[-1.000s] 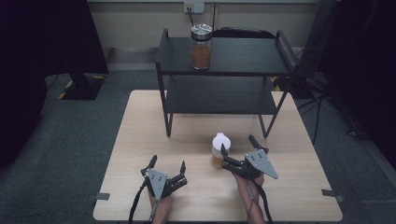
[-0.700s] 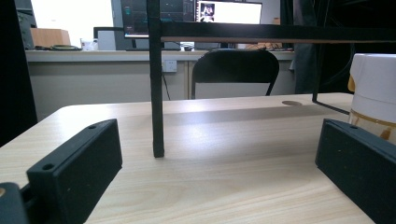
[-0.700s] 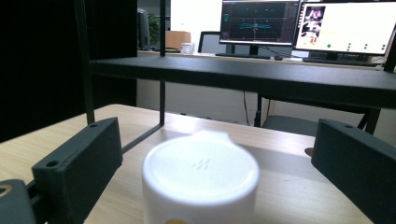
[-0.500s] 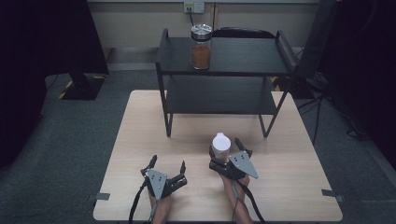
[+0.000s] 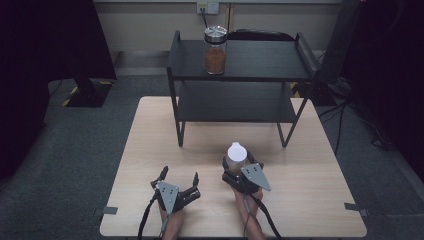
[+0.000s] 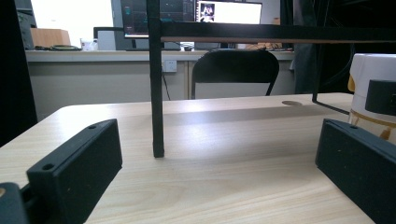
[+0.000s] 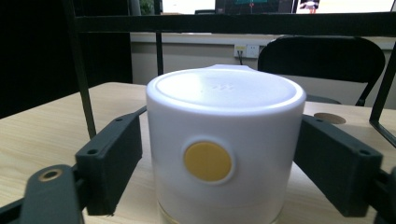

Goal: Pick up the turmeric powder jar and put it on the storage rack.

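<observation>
- The white-capped clear plastic jar (image 7: 224,149) is cut off below by the right gripper view's bottom edge.
- In the left gripper view, the picture's right edge crops it.
- Its contents cannot be made out.

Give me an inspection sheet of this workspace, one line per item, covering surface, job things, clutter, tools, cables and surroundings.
Surface: light wooden table, bare around the hands.
Job's things: white-lidded jar upright on the table; lidded jar of brown contents on the top of the black shelf rack.
Clutter: nothing seen.
Tools: right tool has its jaws on both sides of the white-lidded jar, just been closing, contact not certain; left tool open, holding nothing, resting on the table.
Cables: one trails from each tool; more lie on the floor at right.
Surroundings: grey carpet, wall socket, black chair.
</observation>
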### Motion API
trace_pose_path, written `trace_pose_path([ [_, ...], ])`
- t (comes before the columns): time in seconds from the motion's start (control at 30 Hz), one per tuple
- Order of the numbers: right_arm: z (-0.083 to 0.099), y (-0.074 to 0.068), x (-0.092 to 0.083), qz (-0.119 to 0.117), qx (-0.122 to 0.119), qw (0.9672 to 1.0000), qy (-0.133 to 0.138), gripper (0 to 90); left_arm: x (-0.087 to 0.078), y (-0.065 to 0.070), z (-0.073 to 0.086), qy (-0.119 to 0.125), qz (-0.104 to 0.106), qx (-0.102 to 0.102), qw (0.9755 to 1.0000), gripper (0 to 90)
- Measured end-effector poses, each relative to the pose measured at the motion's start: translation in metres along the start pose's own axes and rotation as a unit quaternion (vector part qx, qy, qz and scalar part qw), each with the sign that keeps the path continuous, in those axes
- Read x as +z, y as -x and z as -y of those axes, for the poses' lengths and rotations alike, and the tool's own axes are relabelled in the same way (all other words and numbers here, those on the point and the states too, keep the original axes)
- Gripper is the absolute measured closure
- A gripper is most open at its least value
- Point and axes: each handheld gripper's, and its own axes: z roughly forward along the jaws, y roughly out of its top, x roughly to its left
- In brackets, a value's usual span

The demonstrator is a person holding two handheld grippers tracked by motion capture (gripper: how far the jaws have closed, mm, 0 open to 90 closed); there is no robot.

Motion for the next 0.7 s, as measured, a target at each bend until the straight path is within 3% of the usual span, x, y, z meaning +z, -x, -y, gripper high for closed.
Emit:
trace_pose_path([
  [0.2, 0.0014, 0.0015, 0.0032, 0.0, 0.012, 0.9999, -0.007, 21.2, 0.0, -0.0001, 0.0001, 0.0, 0.0, 0.0, 1.0, 0.0],
  [0.33, 0.0019, 0.0053, 0.0042, -0.007, 0.015, 0.9998, -0.008, 28.9, 0.0, -0.0001, 0.0001, 0.0, 0.0, 0.0, 1.0, 0.0],
  [0.7, 0.0022, 0.0068, 0.0039, -0.011, 0.012, 0.9998, -0.006, 29.6, 0.0, -0.0001, 0.0, 0.0, 0.0, 0.0, 1.0, 0.0],
])
